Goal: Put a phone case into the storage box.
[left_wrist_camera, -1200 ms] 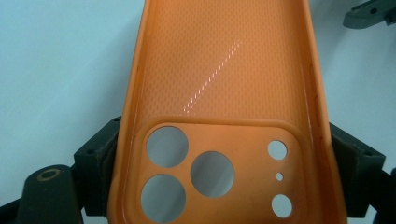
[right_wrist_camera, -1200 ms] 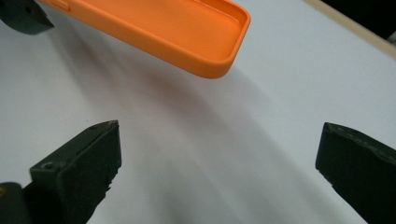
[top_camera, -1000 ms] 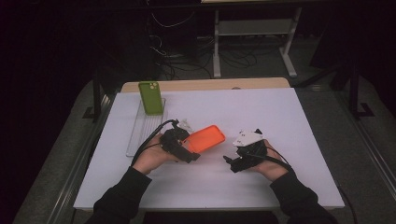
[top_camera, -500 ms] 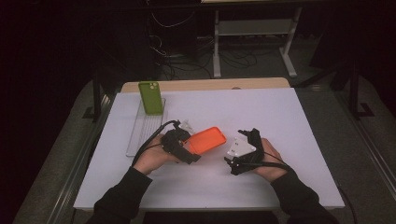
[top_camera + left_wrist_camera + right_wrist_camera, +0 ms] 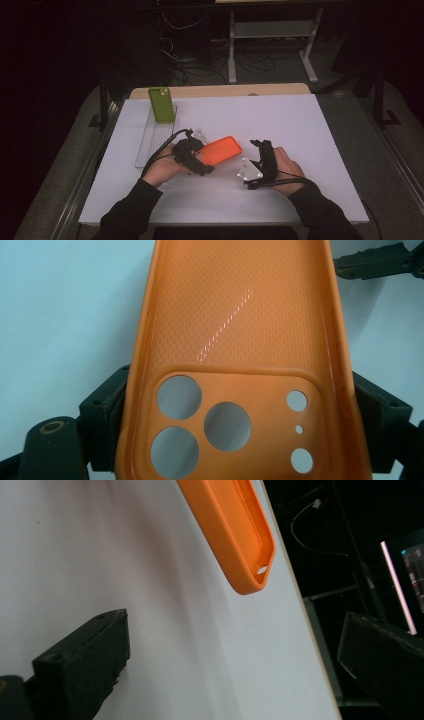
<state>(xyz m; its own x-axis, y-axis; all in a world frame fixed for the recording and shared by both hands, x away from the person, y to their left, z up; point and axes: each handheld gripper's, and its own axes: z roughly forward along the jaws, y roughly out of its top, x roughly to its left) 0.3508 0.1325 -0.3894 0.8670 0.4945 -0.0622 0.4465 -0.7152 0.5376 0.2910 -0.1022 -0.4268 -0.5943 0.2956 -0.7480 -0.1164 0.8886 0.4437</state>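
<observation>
I can't read any text, label, brand or number from here. The orange case (image 5: 240,340) I've got in front of me is plain, just a fine dotted texture inside and its camera holes. The green phone (image 5: 161,104) at the back shows no mark I can make out, and the lit screen (image 5: 411,575) beyond the table edge is too blurred to read.

A dim lab: white-topped table (image 5: 300,130), tangled cables (image 5: 190,55) on the floor, metal bench frame (image 5: 270,35) behind.
</observation>
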